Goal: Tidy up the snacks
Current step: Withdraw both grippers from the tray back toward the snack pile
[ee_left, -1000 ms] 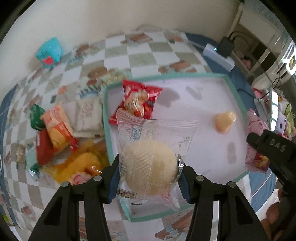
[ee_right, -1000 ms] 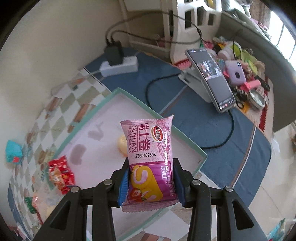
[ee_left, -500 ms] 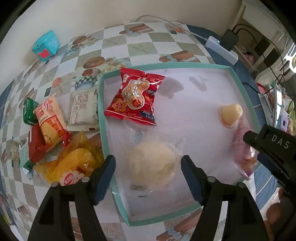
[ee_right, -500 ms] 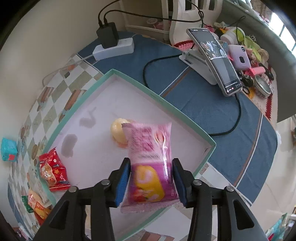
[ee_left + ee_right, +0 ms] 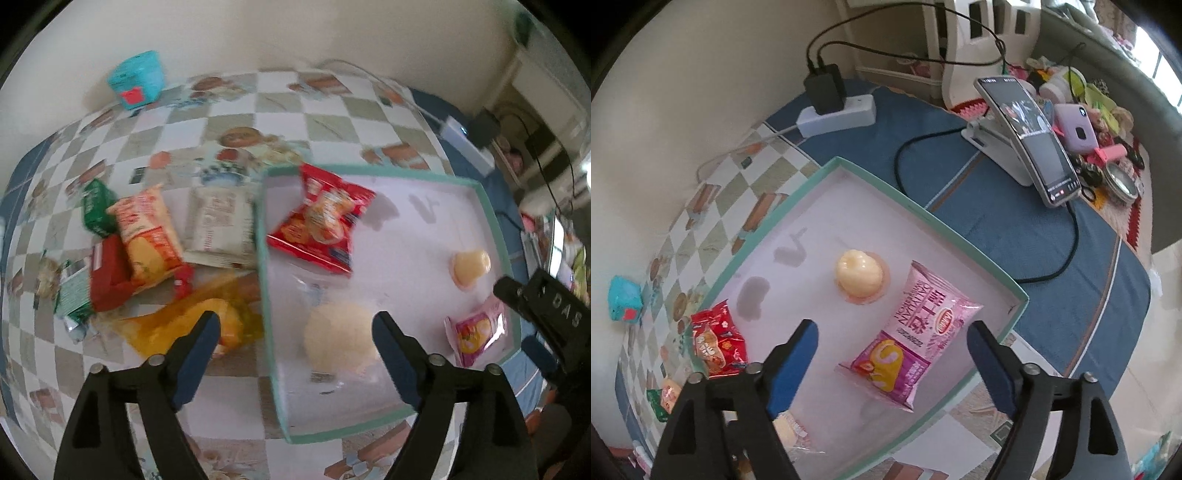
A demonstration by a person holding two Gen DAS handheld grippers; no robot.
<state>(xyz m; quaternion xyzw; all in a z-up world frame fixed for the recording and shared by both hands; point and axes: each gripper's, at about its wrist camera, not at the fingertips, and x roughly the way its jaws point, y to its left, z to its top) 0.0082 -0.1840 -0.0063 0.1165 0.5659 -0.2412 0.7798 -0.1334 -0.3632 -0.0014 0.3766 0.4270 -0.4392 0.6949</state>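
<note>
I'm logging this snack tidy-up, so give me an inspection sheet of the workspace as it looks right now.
Surface: checkered tablecloth beside a blue cloth.
Job's things: green-rimmed tray holds a red packet, a clear-wrapped bun, a jelly cup and a pink roll packet; a snack pile lies outside it on the tablecloth.
Clutter: teal box by the wall.
Grippers: left gripper and right gripper have jaws opening, gripping nothing.
Cables: black cable runs to a phone on a stand; power strip with a charger.
Surroundings: cluttered area beyond the phone.
</note>
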